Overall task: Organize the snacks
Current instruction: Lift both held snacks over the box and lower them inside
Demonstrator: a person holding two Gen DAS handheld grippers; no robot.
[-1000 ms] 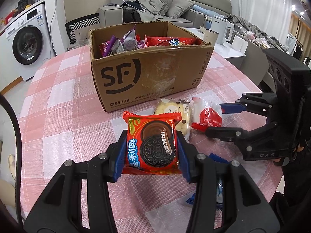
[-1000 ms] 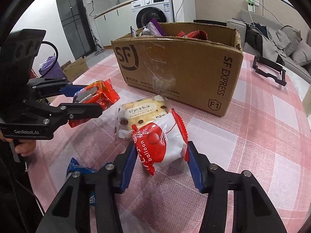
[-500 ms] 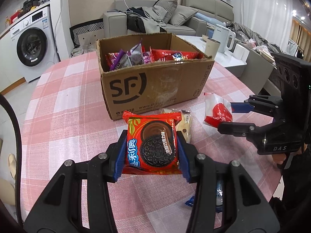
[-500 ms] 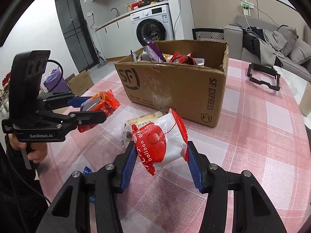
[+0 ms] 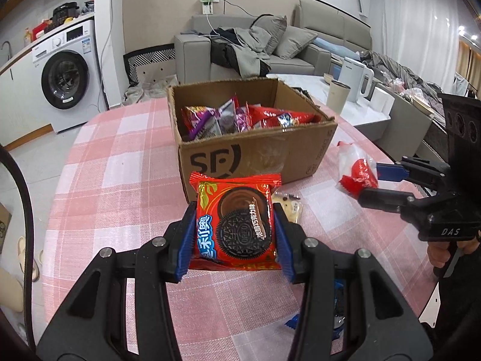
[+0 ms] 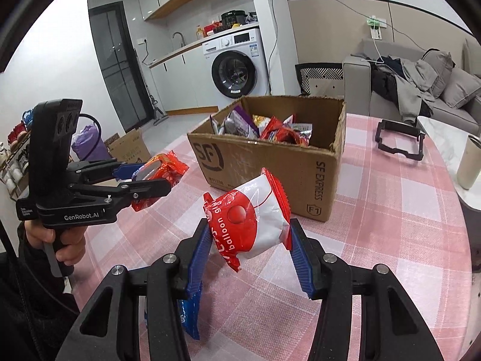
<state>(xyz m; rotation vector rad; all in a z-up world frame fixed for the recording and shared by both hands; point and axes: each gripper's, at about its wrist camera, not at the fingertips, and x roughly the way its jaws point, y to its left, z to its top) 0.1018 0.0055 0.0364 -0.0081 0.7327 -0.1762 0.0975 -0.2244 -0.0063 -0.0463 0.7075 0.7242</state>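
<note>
My left gripper [image 5: 234, 240] is shut on a red Oreo packet [image 5: 236, 225] and holds it above the table, in front of the cardboard SF box [image 5: 258, 153]. My right gripper [image 6: 248, 240] is shut on a red-and-white balloon snack bag [image 6: 249, 219], raised to the right of the box [image 6: 303, 177]. The box is open and holds several snack packets [image 5: 240, 117]. The left gripper [image 6: 144, 180] with the Oreo packet [image 6: 163, 170] shows in the right wrist view. The right gripper [image 5: 372, 183] with its bag [image 5: 356, 170] shows in the left wrist view.
A pale snack packet [image 5: 288, 207] lies on the pink checked tablecloth [image 5: 120, 180] by the box. Blue packets [image 6: 189, 313] lie near the front edge. A black frame [image 6: 399, 138] and a cup [image 6: 470, 162] stand at the far right. A sofa [image 5: 270, 51] and a washing machine [image 5: 66, 75] are behind.
Both grippers have risen higher with their packets, so the inside of the box shows more. The right gripper lifted the balloon bag off the table.
</note>
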